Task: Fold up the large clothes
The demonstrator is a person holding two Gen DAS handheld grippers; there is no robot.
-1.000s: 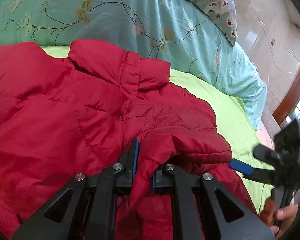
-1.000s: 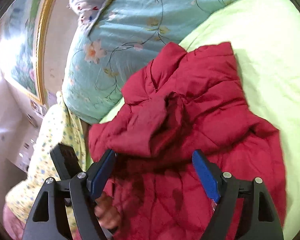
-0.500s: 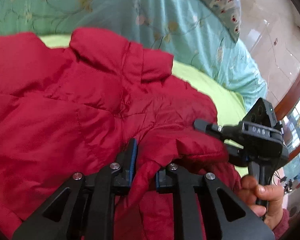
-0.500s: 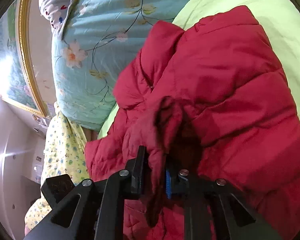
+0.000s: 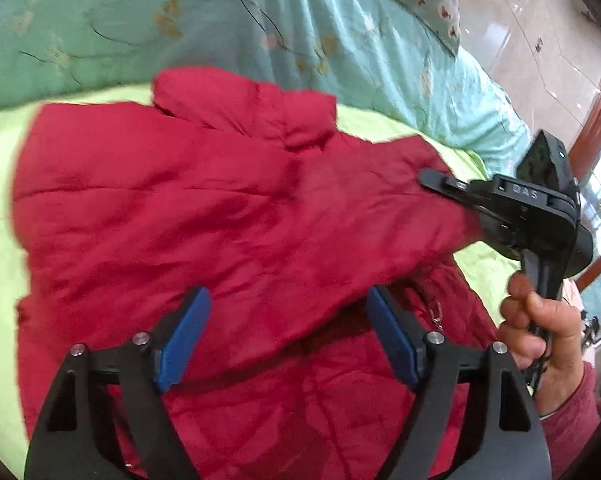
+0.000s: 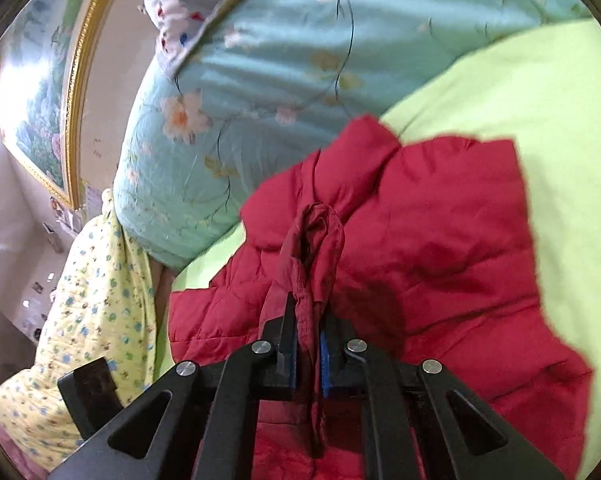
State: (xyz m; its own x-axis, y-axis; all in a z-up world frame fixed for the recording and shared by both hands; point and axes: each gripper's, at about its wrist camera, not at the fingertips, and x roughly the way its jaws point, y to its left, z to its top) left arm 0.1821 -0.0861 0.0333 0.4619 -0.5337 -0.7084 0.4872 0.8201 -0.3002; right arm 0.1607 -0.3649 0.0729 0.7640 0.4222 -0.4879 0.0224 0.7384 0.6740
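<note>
Red jacket (image 5: 204, 208) spread on green bed sheet (image 6: 540, 100), teal quilt (image 5: 260, 20) at 12 o'clock. Only right view shows gold-framed painting (image 6: 40, 92); only left view shows hand (image 5: 540, 332) at 3 o'clock. Left tongs (image 5: 288, 336) just opened wide, released, pads apart over fabric. Right tongs (image 6: 308, 352) clenched on bunched jacket fold.

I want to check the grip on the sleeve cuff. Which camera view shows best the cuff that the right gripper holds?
The right wrist view: the cuff stands bunched up between the shut right gripper. In the left wrist view the cuff end is hidden behind that gripper; only the stretched sleeve shows.
</note>
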